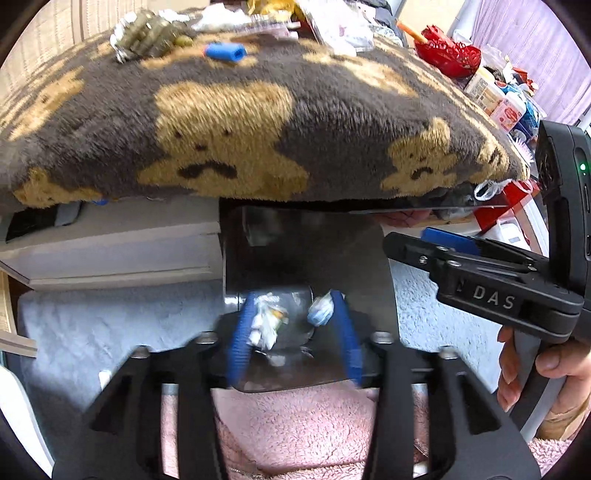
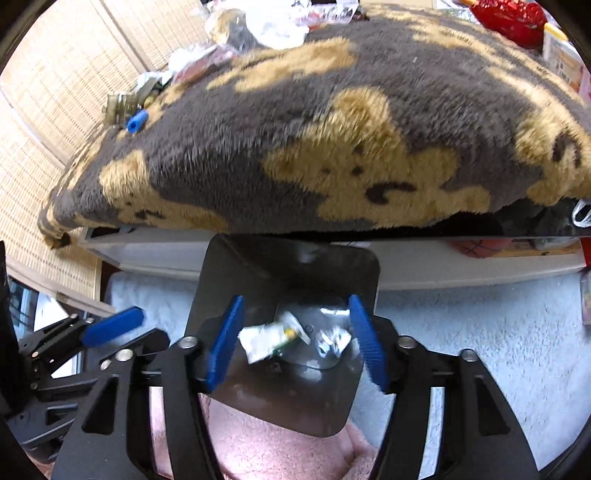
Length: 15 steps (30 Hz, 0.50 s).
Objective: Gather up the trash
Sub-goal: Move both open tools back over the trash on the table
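Pink fleece [image 2: 280, 458] fills the bottom centre of both wrist views, right under the cameras; looks like the person's lap.

Left wrist view, left to right:
- white shelf edge [image 1: 110, 254] at mid left, under a bear-print blanket [image 1: 221, 129] that spans the top half
- left gripper [image 1: 291, 332] at bottom centre, jaws apart, nothing pinched. 2 scraps sit between the blue pads, loose, over a dark bin [image 1: 306, 251]: white wrapper [image 1: 264, 325] by the left pad, a crumpled pale scrap [image 1: 320, 312] by the right pad
- right gripper [image 1: 436, 240] comes in from mid right, a hand [image 1: 546, 369] on its handle. Raised letters "DAS" on its body; nothing else readable.

Right wrist view, left to right:
- left gripper's blue pad at lower left
- right gripper centred low, jaws wide apart, holding nothing
- same 2 scraps lie in the bin below, between the pads but clear of them. Can't tell if they're resting on the bin floor or in mid-air.

More litter at the top of both views, on the blanket: clear blister packaging [image 1: 147, 35], a blue tube [image 1: 226, 51], crumpled film [image 2: 258, 22].

Handling: all of it is light, thin, crushable, probably slick film. Pinch a crumpled bulge, not a flat edge, so it doesn't slide out. Blister pack is stiffer; take it across a rim. Blue tube may roll; grip across its width.
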Available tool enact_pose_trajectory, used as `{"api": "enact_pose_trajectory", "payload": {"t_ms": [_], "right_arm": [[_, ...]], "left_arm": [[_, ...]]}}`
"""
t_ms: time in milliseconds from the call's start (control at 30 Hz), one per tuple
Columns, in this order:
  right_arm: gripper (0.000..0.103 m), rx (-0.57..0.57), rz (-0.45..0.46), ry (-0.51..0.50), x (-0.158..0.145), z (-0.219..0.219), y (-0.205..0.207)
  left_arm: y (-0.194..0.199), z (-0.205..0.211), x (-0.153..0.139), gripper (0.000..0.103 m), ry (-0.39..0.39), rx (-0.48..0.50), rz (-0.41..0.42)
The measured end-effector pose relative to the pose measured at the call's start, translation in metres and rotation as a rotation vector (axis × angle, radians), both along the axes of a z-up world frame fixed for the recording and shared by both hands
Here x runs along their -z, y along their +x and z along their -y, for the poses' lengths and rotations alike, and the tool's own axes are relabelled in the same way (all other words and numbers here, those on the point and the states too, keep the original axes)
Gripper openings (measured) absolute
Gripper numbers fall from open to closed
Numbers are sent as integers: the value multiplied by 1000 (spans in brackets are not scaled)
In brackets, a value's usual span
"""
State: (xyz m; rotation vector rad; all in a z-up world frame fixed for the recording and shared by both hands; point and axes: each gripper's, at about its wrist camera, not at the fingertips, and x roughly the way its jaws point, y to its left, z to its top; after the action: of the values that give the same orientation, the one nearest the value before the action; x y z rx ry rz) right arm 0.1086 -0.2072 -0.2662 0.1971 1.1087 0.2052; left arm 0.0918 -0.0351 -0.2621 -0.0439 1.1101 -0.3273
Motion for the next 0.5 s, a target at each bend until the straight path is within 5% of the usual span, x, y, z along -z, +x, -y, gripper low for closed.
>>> {"api": "enact_pose_trajectory", "payload": {"t_ms": [100,167,500], "right_arm": [[98,21,49,-15,-13,5,-4],[100,38,82,-34,-24,9,-7],[100,94,188,-108,-65,33,-2]], "left_arm": [[-6,-3,-13,83,15,-6,44],[-10,-7,-24,95,25,-15,78],[-7,-38,-53,95,14,-97,144]]}}
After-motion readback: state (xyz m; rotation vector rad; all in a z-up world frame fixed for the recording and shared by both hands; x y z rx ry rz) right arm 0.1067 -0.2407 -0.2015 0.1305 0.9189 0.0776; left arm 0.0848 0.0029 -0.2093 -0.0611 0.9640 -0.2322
